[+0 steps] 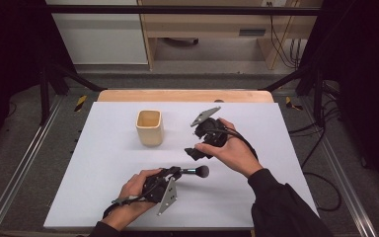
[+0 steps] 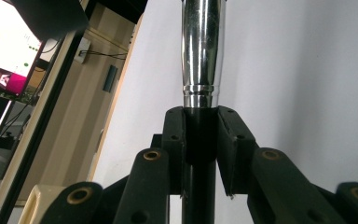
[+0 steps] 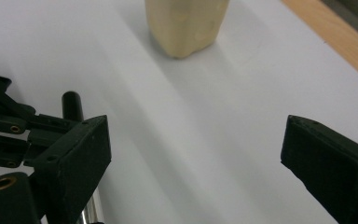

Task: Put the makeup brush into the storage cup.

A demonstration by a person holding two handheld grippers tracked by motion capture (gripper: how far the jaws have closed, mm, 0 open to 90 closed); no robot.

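A makeup brush [image 1: 193, 172] with a black handle, a silver ferrule [image 2: 202, 46] and a dark head lies level just above the white table [image 1: 256, 128], head to the right. My left gripper [image 1: 175, 171] is shut on its black handle, just behind the ferrule; the left gripper view shows the pads [image 2: 229, 140] pressing on both sides. My right gripper [image 1: 195, 153] hovers just behind the brush with its jaws wide open and nothing between them [image 3: 193, 158]. The handle's end [image 3: 72, 105] shows beside its left jaw.
A cream square cup [image 1: 150, 127] stands upright on the table behind the brush, left of the right hand, and fills the top of the right gripper view [image 3: 186, 23]. A wooden strip [image 1: 185, 95] edges the table's far side. A lit monitor [image 2: 9, 51] stands beyond the table.
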